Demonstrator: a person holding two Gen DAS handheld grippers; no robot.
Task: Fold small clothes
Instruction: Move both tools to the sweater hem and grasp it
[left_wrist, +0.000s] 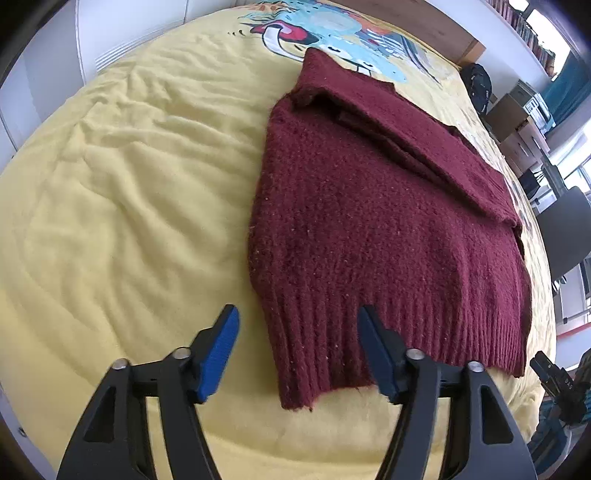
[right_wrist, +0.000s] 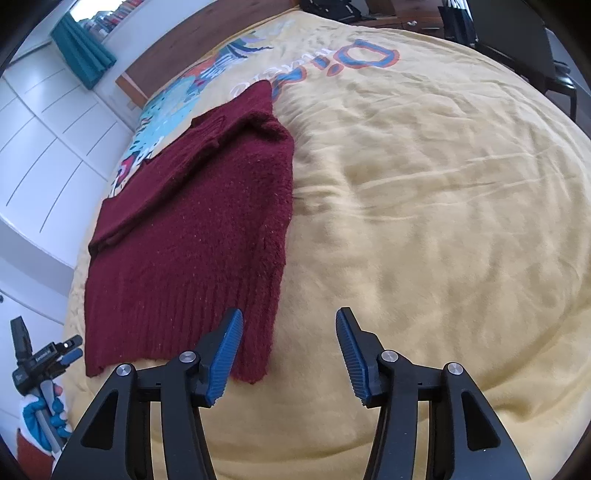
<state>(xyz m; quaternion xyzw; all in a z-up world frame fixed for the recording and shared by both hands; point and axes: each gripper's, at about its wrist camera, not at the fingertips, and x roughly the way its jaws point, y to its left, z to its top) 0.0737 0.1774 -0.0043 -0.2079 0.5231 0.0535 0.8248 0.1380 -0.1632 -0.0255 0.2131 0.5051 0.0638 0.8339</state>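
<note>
Here, a maroon knitted sweater (left_wrist: 369, 229) flat on a yellow blanket (left_wrist: 129, 203), sleeves already turned in over the body so only a narrow rectangle remains, ribbed hem (left_wrist: 369, 343) nearest both cameras. Lying that way, most likely, so the hem can be lifted and carried up toward the collar for the last fold.

Left gripper (left_wrist: 297, 354) poised over the hem's left corner, jaws apart, nothing pinched: one blue pad (left_wrist: 218, 354) out over bare blanket, the other above the ribbing. Straddling the corner, seemingly, to bite the edge once lowered.

Right gripper (right_wrist: 288, 356) mirroring this at the opposite corner (right_wrist: 255, 365), likewise spread and empty, left pad over the knit and right pad (right_wrist: 354, 358) over blanket. Impossible to say whether either pad actually touches the wool.

Judged from the layout: two corners, two claws, for an even lift without skewing the fold. Thick, soft knit, likely to sag in the middle if the pinches are shallow.
</note>
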